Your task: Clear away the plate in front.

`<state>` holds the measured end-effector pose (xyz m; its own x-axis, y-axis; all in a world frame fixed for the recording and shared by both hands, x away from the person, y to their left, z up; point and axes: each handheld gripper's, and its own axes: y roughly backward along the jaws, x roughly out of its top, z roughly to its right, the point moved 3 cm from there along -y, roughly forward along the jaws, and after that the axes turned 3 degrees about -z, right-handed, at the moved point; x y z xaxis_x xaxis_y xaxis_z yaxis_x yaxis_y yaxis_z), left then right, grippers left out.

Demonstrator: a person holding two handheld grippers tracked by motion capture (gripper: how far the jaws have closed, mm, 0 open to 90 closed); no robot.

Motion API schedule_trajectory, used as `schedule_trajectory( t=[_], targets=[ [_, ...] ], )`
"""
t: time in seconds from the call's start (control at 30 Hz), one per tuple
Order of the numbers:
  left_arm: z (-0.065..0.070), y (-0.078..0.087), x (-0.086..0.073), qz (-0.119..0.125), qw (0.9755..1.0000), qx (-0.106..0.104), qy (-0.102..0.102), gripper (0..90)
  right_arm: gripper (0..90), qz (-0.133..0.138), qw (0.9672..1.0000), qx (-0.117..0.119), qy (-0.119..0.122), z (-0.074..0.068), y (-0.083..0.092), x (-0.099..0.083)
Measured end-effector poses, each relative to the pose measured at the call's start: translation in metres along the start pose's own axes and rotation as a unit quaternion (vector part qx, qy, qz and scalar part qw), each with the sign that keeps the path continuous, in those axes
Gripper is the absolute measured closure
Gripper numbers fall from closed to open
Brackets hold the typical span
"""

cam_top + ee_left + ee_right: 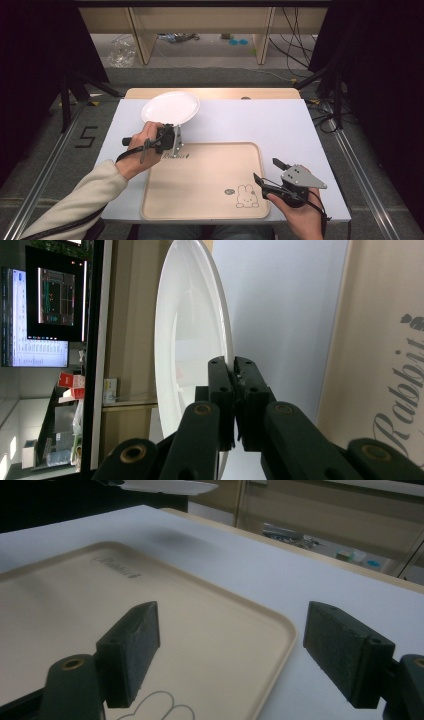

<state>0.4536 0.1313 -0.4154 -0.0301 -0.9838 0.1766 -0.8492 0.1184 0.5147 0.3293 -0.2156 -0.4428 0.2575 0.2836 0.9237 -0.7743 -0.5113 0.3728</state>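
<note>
Left gripper view: my left gripper [235, 377] has its jaws clenched on the near rim of the white plate [192, 350], one pad on either face of the rim, nothing else between them. In the high view the left gripper [170, 137] carries the plate [170, 107] clear of the bench [295, 130]; the right gripper view shows the plate [165, 486] hanging above its own shadow on the white surface, near the far left corner of the tray [210, 630]. The plate is held roughly level by its edge.

I judge the step in hand to be the carry of the plate toward the tray [200, 165]. The next move calls for bringing the plate over the tray's bare middle, keeping it level since the grip is on one edge only, then lowering it until it rests before releasing.

My right gripper [270, 175] waits at the tray's near right corner, jaws released and holding nothing, just beside the printed rabbit [245, 196]. Its jaws reach over the tray's rim and could crowd a placement on that side; the left and centre are free. The printed script [176, 156] marks the tray's far edge.
</note>
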Motion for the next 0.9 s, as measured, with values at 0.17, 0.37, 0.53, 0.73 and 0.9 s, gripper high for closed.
schedule_trajectory(
  t=[0.17, 0.37, 0.53, 0.73, 0.9],
  targets=[
    [0.001, 0.004, 0.000, 0.003, 1.0000, 0.002, -0.004, 87.4, 23.6, -0.001, 1.0000, -0.001, 0.001, 0.000, 0.000, 0.000],
    [0.004, 0.009, 0.002, 0.006, 1.0000, 0.001, -0.002, 87.4, 23.6, -0.001, 1.0000, -0.001, 0.001, 0.000, 0.000, 0.000],
    [0.004, 0.013, 0.003, 0.009, 0.9999, 0.001, -0.010, 87.4, 23.6, -0.008, 1.0000, -0.002, 0.002, 0.001, 0.001, 0.000],
    [0.006, 0.019, 0.005, 0.011, 0.9999, 0.004, -0.011, 87.4, 23.6, -0.008, 1.0000, -0.002, 0.002, 0.001, 0.001, 0.000],
    [0.006, 0.024, 0.006, 0.014, 0.9998, 0.006, -0.013, 87.4, 23.6, -0.008, 1.0000, -0.001, -0.001, 0.000, 0.001, 0.000]
  ],
)
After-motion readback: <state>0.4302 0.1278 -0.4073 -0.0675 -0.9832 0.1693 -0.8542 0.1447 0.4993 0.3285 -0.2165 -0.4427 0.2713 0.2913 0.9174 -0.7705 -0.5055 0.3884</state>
